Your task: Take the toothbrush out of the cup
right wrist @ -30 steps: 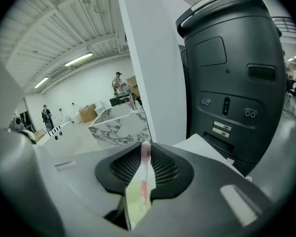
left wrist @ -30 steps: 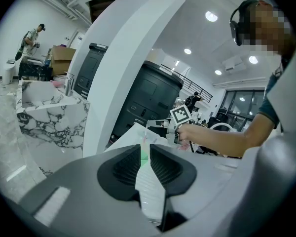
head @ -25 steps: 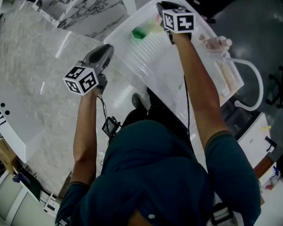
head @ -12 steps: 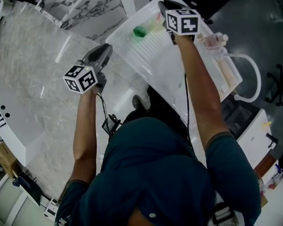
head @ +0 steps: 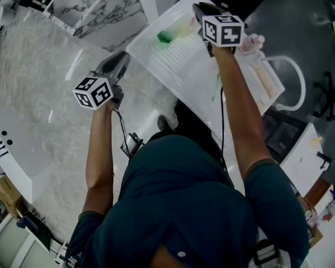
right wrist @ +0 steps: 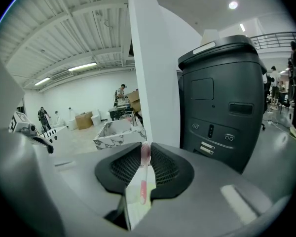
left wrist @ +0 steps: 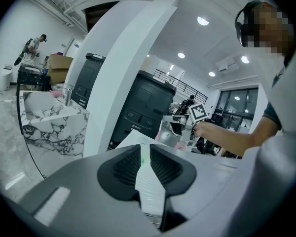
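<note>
White tray (head: 181, 66) below — right gripper (right wrist: 145, 153) clamps pink toothbrush (right wrist: 143, 184), left gripper (left wrist: 145, 158) slightly apart.

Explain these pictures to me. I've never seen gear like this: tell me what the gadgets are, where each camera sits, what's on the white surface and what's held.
No machine here: a person holds a two-jaw gripper in each hand. The overhead picture comes from a camera on the person's head, looking down; each marker cube is part of its gripper. The other two pictures come from a camera on each gripper, looking along its jaws. On the white ribbed board stands a green cup. The right gripper is closed on a pink toothbrush. The left gripper holds nothing; its jaws stand slightly apart.
</note>
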